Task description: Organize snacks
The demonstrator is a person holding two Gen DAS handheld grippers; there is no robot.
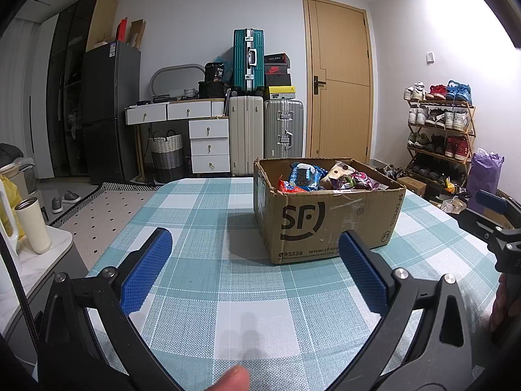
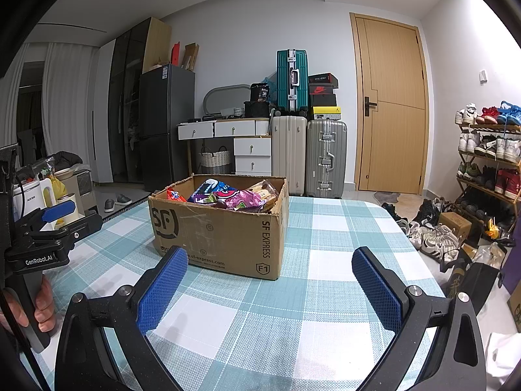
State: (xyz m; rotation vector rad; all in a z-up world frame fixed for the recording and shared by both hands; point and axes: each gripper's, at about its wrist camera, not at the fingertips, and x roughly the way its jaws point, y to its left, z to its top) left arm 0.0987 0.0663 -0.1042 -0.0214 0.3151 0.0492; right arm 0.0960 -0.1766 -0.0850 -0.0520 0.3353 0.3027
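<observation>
Both jaws are gaping wide, gripping nothing: the left hand-held gripper [image 1: 255,247] and right hand-held gripper [image 2: 270,265] are hovering over the checked desk [image 1: 228,293]. The cardboard box [image 1: 325,221] of snacks [image 1: 306,176] is sitting at frame centre.

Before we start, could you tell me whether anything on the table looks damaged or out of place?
Only the box: its top rim is ragged and torn, with flaps missing. The snacks sit inside; nothing has spilled.
</observation>
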